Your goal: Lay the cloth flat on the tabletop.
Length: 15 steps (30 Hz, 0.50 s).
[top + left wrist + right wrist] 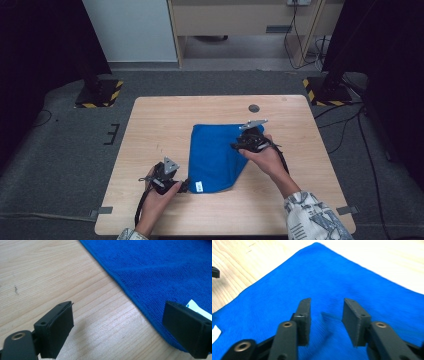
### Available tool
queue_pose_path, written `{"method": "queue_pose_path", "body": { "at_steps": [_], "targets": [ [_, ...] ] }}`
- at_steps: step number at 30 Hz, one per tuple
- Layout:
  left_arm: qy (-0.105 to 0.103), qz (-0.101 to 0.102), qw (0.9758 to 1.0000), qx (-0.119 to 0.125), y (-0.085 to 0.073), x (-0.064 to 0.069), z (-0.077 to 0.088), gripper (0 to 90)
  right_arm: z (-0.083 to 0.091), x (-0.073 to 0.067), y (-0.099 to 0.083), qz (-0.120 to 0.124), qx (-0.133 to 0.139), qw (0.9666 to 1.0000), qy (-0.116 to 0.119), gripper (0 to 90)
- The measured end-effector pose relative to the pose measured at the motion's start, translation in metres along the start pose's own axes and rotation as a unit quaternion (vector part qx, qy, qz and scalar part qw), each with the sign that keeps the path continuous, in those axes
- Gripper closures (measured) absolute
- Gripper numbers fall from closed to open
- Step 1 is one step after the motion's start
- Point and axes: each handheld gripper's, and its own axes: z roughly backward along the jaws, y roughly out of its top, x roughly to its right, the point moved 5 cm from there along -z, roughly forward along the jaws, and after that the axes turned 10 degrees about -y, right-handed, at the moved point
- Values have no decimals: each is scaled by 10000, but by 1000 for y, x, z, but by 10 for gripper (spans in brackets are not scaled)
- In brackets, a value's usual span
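A blue cloth (pixel 217 155) lies folded on the wooden table (pixel 160 120), with a white label (pixel 198 186) at its near left corner. My left gripper (pixel 186 185) rests low at that corner, jaws open wide. In the left gripper view the left gripper (pixel 119 307) straddles the cloth's hem (pixel 162 270), one jaw over bare wood and the other over the label (pixel 197 308). My right gripper (pixel 234 146) hovers over the cloth's right part and points left. In the right gripper view its jaws (pixel 327 302) stand apart above the blue cloth (pixel 312 272) with nothing between them.
A round cable hole (pixel 254 108) sits in the table's far edge behind the cloth. Two black stands with yellow-striped bases (pixel 100 92) (pixel 325 90) stand on the floor beyond the far corners. Bare wood surrounds the cloth on all sides.
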Motion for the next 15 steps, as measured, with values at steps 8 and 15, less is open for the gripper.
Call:
{"method": "queue_pose_path", "body": {
  "at_steps": [8,15],
  "targets": [
    [4,-31,10000,-87,-1,2,-3,95,0,2,-24,-20,-126,9999,71,746],
    [-7,-28,9999,-101,-2,1,-3,95,-21,-16,-29,60,-367,9992,122,588]
  ]
}}
